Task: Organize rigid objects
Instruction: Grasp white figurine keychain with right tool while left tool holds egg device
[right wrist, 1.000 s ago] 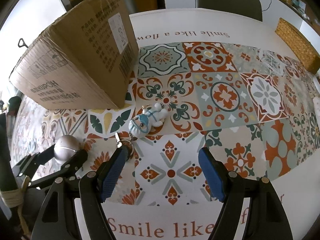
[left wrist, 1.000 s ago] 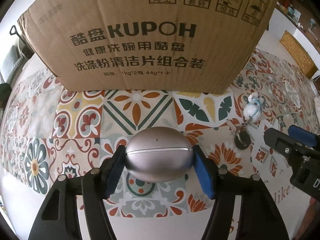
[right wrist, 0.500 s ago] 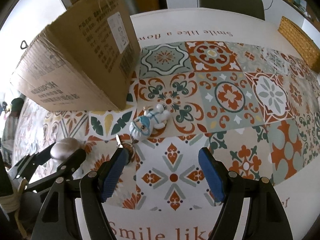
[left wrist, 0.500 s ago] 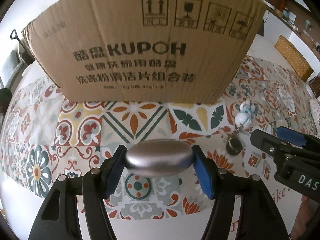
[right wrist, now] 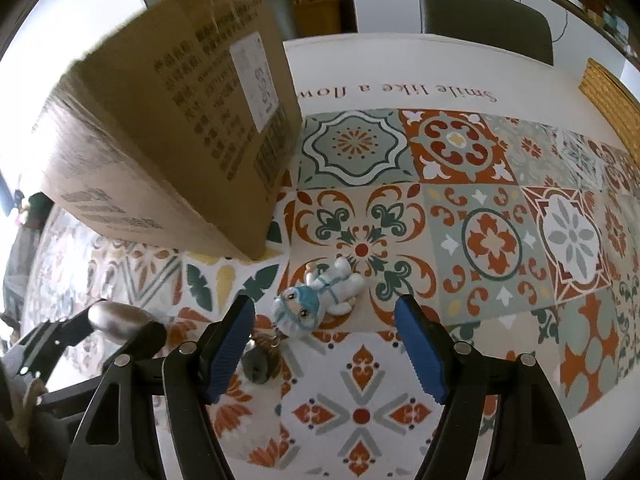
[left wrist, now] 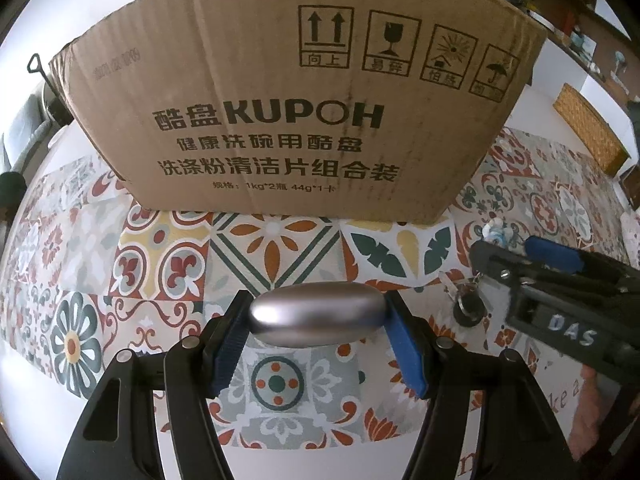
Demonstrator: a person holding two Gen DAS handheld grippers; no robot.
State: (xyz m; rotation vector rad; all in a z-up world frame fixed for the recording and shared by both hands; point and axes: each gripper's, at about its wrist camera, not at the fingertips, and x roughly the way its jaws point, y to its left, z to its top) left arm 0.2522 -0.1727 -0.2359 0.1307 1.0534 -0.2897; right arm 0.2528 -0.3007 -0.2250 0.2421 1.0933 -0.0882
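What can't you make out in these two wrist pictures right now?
- Inside of the cardboard box: both views show only its outer walls.
- Keyring under the doll keychain: right wrist view, partly behind the right hand-held gripper finger; blurred.
- Underside of the silver oval case: left wrist view, faces away.

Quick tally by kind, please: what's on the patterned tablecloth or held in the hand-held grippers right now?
Cardboard box: 1
Silver oval case, clamped in the left hand-held gripper: 1
Figurine keychain, lying ahead of the right hand-held gripper, whose jaws are closing and not yet on it: 1
Woven mat at the table's far edge: 1
Total: 4
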